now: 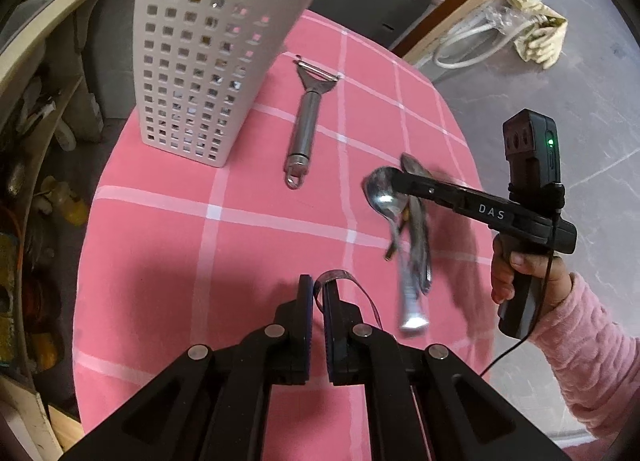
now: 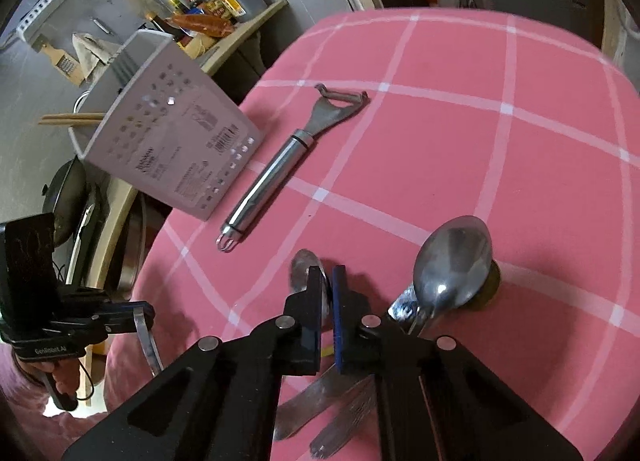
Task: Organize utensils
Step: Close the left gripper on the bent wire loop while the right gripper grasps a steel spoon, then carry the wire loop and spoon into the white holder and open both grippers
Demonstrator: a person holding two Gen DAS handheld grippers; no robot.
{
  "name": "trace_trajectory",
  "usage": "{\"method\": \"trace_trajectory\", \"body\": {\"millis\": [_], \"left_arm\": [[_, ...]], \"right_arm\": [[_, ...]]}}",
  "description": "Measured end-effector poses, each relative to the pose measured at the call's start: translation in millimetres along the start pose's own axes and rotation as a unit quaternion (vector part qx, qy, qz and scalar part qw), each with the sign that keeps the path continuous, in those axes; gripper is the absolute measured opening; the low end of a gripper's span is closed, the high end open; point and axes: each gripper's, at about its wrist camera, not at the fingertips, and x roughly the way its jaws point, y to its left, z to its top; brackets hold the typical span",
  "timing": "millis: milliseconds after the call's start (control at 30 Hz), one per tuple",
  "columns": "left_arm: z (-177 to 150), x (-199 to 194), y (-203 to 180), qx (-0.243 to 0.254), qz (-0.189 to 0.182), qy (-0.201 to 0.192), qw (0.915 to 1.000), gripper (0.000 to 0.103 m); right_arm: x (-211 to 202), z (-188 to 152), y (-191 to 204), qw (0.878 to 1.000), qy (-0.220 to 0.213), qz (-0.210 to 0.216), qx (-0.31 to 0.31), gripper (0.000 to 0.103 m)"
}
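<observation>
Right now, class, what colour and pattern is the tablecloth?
Pink with a white grid of lines: tablecloth. Right wrist view shows it best.

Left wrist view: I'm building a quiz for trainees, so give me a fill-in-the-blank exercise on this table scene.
The right claw is shut on a ___. The peeler lies flat on a ___ checked cloth. In the left wrist view, the perforated white holder stands to the ___ of the peeler.
Missing words: spoon; pink; left.
</observation>
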Motion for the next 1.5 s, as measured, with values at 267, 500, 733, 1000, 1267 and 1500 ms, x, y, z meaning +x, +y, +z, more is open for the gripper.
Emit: {"method": "trace_trajectory", "body": {"millis": [267,500,733,1000,1267,1500], "left_arm": [[-4.1,-22.8,-16.5,0.030,-0.025,0.011,0.9992,0.005],[-1.6,-64.9,-34.0,0.071,0.004,-0.036,0.9968,0.005],[13.6,-104.8,-54.6,0.114,0.047,-0.101,0.9873,0.005],[39.8,-139.3,-80.2,0.146,0.084,-0.181,0.9690,0.005],[71.9,-168.6,-98.5,0.169,0.105,-0.236,0.9511,0.005],[108.6,-188.2,-106.0,0.189,0.114,-0.259,0.9403,0.005]], "right_arm": [[-33.5,-21.9,15.8,0.998,-0.042,-0.036,-0.006,0.004],[-83.1,-40.9,47.3,0.986,-0.136,-0.092,-0.013,0.004],[-131.9,-37.0,75.8,0.965,-0.230,-0.127,-0.012,0.004],[-181.0,-22.3,116.5,0.926,-0.324,-0.193,-0.029,0.003],[-221.4,0.7,148.6,0.889,-0.378,-0.252,-0.058,0.003],[-235.5,19.6,161.0,0.873,-0.413,-0.251,-0.063,0.003]]}}
